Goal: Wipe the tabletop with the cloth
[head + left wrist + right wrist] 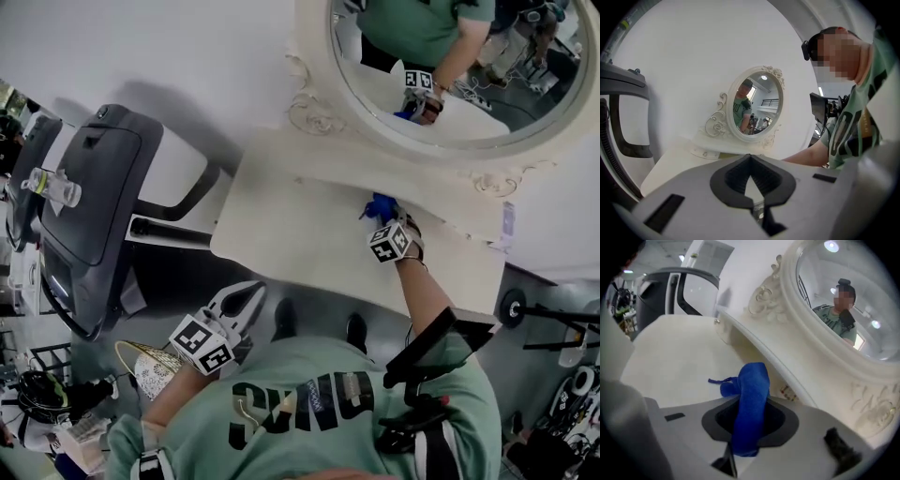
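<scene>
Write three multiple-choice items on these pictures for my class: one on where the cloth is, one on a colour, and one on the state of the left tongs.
1. Where is the crumpled blue cloth?
A) On the floor.
B) Between the right tongs, over the cream tabletop.
C) In a bucket.

2. What colour is the person's lettered T-shirt?
A) Red.
B) White.
C) Pale green.

3. How do the left tongs stand?
A) Shut, holding nothing.
B) Wide open round a bottle.
C) Shut on the cloth.

Answers:
1 B: the right gripper view shows the cloth pinched between the dark pads, with the tabletop beyond.
2 C: the head view shows the green shirt.
3 A: in the left gripper view the pads meet at the tip with nothing between them.
</scene>
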The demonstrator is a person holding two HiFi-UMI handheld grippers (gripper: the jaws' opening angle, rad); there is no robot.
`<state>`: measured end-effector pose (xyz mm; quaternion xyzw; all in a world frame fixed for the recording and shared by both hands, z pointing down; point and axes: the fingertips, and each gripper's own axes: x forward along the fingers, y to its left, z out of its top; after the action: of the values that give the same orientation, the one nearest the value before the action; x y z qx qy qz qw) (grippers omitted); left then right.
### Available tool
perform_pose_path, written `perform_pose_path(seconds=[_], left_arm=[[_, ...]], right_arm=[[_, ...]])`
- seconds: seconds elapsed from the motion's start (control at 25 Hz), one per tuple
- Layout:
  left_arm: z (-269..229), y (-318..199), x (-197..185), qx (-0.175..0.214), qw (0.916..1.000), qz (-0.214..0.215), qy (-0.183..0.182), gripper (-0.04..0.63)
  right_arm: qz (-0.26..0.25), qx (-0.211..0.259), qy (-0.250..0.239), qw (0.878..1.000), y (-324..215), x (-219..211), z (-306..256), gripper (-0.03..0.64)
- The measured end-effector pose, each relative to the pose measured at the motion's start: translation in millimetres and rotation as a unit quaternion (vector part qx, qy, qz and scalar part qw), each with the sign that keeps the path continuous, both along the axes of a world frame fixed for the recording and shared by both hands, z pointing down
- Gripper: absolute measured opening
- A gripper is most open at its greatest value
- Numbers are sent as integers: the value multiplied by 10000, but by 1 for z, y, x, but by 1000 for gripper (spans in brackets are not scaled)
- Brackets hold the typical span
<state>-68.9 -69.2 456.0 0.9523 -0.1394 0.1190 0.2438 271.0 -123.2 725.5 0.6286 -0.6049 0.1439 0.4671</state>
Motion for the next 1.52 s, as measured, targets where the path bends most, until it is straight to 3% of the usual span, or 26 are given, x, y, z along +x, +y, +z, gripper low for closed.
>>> perform_pose_path(seconds=[0.16,0.28,0.36,0.44,0.64,0.76,0.84,0.92,1.04,1.12,1.2,1.36,1.52], left_arm=[[2,-3,-8,-17,9999,-72,-82,-3],[4,-7,-11,-32,9999,-104,-118,-3],[4,-7,-9,-32,9999,-75,-92,-3],[4,-7,-5,-44,10000,-51,-39,-3],[2,-7,10,-41,9999,77,91,-3],[2,-7,18,-103,9998,136,133,-3],[3,-4,23,-153,9996,183,130,-3],[3,-2,27,-148,9996,240,97,-3],[4,1,30,-121,9996,268,29,-3],[6,2,29,-135,9996,245,-26,-3],[7,3,29,-136,9996,221,-73,-3],[5,1,30,-112,9997,211,-112,-3],[4,1,35,-115,9997,232,-52,-3]], right_arm=[[169,51,625,9979,-14,24,6,86],[213,115,674,9974,-18,22,5,83],[-47,-65,403,9992,-14,5,5,83],[-693,-326,47,9971,8,-40,6,83],[-2307,-972,-894,9640,120,-181,6,83],[-2389,-1069,-1522,9531,154,-213,5,83],[-1939,-840,-1897,9588,143,-195,5,83],[-1188,-449,-1842,9747,112,-138,5,84],[-209,-57,-1092,9938,61,-27,4,84],[79,19,-543,9985,38,26,3,86],[188,16,-213,9996,26,51,6,84],[260,128,-203,9994,24,43,6,84],[-979,-263,-698,9924,79,-61,5,84]])
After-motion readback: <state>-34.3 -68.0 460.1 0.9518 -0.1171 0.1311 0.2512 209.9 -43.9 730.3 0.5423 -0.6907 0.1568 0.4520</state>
